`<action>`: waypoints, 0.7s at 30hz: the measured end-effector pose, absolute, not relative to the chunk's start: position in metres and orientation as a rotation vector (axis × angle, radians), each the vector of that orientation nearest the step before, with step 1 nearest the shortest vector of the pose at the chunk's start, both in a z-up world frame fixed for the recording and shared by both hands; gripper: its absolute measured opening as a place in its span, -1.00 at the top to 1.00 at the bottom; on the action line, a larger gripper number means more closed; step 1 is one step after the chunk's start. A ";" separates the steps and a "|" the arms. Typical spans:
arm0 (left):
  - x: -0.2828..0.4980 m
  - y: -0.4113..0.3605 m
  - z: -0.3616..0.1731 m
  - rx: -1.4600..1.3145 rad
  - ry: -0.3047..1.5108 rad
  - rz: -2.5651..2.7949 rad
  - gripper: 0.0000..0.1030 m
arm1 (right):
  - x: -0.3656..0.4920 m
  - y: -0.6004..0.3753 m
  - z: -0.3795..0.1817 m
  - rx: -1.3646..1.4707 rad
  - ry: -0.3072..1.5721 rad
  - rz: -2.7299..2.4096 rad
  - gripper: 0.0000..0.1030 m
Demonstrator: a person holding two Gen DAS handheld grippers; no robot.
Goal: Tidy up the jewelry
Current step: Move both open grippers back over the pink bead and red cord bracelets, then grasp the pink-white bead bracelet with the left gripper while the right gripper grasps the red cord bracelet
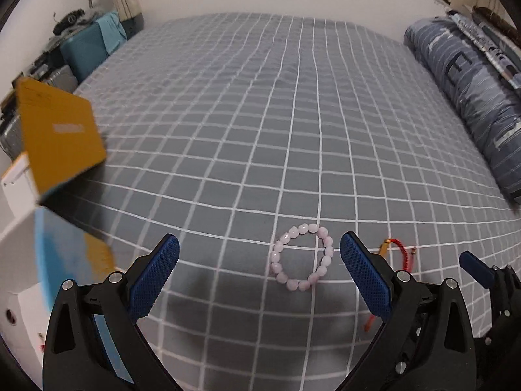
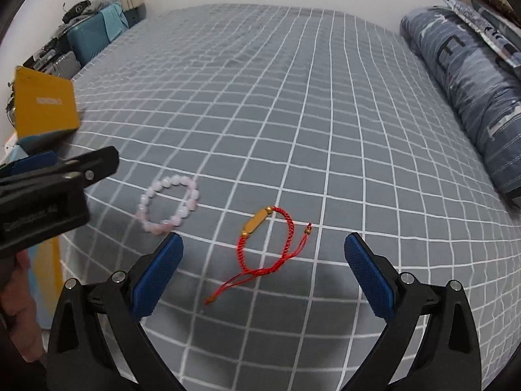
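**Two bracelets on the checked bed, both grippers spread above them**

Left wrist view, from the left edge: a yellow box with a blue underside fills the left middle of the frame, blurred, tilted over a white carton edge at lower left. Behind it, in the upper left, a teal suitcase stands by the wall. The grey sheet with white grid lines covers the centre. At lower centre the left gripper has its blue-padded fingers spread wide, holding nothing. The pink bead bracelet lies flat on the sheet between the two fingertips, nearer the right-hand one and touching neither. Just past the right-hand finger, part of the red cord bracelet shows, the rest hidden behind that finger. In the lower right corner a blue finger of the right gripper pokes in. A rolled blue striped quilt lies along the right side.

Right wrist view, from the left edge: the yellow box sits at upper left, with the left gripper's black body below it at middle left. The pink bead bracelet lies left of centre, just beyond the left-hand fingertip. The red cord bracelet, with a gold tube bead at its top and loose tails trailing to the lower left, lies on the sheet between the wide-spread fingers of the right gripper, which grips nothing. The quilt runs down the right side.
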State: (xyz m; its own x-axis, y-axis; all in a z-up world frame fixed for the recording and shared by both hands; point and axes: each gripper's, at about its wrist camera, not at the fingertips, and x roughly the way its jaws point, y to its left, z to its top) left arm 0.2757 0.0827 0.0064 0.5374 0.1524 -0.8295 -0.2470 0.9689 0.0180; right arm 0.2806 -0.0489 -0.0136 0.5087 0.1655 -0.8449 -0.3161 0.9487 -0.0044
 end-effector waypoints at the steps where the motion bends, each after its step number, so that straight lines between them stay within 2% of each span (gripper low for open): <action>1: 0.282 0.082 -0.003 -0.109 0.990 0.235 -0.89 | 0.285 -0.050 -0.019 -0.167 1.001 0.294 -0.85; 11: 0.312 0.071 -0.054 -0.127 1.072 0.203 -0.89 | 0.302 -0.047 -0.053 -0.181 1.041 0.321 -0.85; 16: 0.318 0.069 -0.068 -0.145 1.086 0.195 -0.89 | 0.306 -0.042 -0.064 -0.182 1.054 0.327 -0.74; 21: 0.320 0.076 -0.076 -0.210 1.107 0.180 -0.68 | 0.307 -0.040 -0.070 -0.193 1.059 0.333 -0.55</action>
State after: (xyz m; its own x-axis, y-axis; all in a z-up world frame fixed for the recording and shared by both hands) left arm 0.3195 0.0760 -0.0758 0.4362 0.0394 -0.8990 -0.2481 0.9656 -0.0780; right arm 0.3074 -0.0397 -0.0700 0.4467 0.1749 -0.8774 -0.3582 0.9336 0.0037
